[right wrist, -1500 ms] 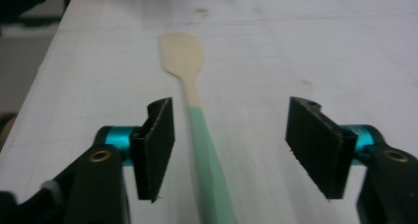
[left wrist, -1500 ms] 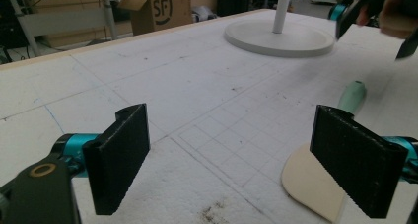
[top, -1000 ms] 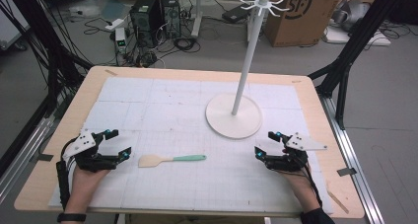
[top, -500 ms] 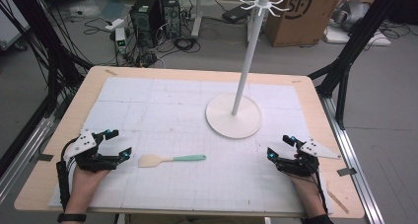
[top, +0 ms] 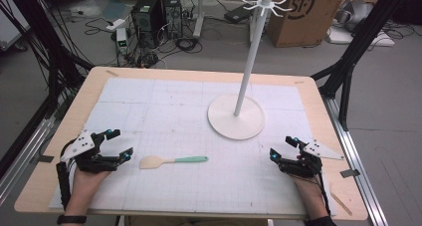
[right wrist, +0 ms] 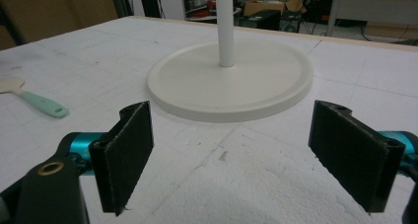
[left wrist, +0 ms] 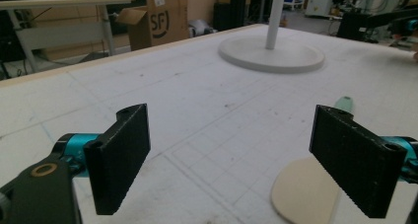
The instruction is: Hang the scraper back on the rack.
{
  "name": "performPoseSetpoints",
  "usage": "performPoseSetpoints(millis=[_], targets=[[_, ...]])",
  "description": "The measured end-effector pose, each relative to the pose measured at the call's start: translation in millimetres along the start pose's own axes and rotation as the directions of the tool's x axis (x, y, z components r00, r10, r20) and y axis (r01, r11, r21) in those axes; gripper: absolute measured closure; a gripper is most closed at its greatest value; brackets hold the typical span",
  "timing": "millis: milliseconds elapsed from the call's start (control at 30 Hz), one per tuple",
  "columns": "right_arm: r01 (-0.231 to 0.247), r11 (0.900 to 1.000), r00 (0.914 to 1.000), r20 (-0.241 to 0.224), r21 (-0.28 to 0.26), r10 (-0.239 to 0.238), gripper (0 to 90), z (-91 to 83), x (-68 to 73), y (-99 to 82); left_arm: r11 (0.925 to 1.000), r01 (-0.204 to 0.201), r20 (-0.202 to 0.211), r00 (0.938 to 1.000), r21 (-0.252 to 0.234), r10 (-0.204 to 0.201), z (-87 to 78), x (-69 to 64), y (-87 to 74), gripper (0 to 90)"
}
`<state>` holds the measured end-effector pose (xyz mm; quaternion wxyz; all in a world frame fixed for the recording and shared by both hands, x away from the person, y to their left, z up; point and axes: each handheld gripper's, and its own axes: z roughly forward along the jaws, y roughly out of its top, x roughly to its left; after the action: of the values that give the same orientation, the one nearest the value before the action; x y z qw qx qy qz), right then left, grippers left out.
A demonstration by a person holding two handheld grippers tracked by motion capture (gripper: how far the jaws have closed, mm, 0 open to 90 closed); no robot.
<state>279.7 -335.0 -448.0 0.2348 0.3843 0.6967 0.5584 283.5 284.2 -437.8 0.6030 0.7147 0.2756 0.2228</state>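
Observation:
A spatula [top: 171,161] with a cream blade and a mint-green handle lies flat on the white mat near the front, handle to the right. My left gripper [top: 121,143] rests just left of its blade, open and holding nothing. In the left gripper view the blade [left wrist: 300,194] sits beside the right jaw of that gripper [left wrist: 246,165]. My right gripper [top: 283,147] is at the front right, open and holding nothing, aimed at the white stand's round base [top: 235,117]. From the right gripper [right wrist: 241,160] the base [right wrist: 231,81] lies ahead and the spatula [right wrist: 34,100] far left.
The stand's thin pole rises to a ring of hooks [top: 265,2]. The white gridded mat [top: 174,96] covers most of the wooden table. Black frame struts [top: 348,71] flank the table. A cardboard box [top: 303,12], a computer and cables lie on the floor beyond.
My right gripper has shifted a little to the right and slightly nearer the front edge, then stopped. The left gripper and the spatula have stayed put.

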Motion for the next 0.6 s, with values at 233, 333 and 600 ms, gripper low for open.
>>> performPoseSetpoints(millis=[233,333,600], targets=[[0.006,1.0000,1.0000,0.001,0.001,-0.006,16.7,0.5,-0.3,-0.1,0.9996,-0.009,0.085,0.9964,0.028,0.007,17.9,-11.4,13.6,15.8],[0.001,1.0000,1.0000,-0.001,0.001,-0.001,16.7,0.5,-0.5,-0.1,0.9973,-0.033,0.142,0.9896,0.066,0.023,30.6,-17.6,15.1,15.8],[0.003,1.0000,1.0000,0.000,0.002,-0.003,16.8,0.7,-0.5,-0.1,0.9874,-0.078,0.236,0.9707,0.137,0.044,62.3,-33.3,15.1,15.6]])
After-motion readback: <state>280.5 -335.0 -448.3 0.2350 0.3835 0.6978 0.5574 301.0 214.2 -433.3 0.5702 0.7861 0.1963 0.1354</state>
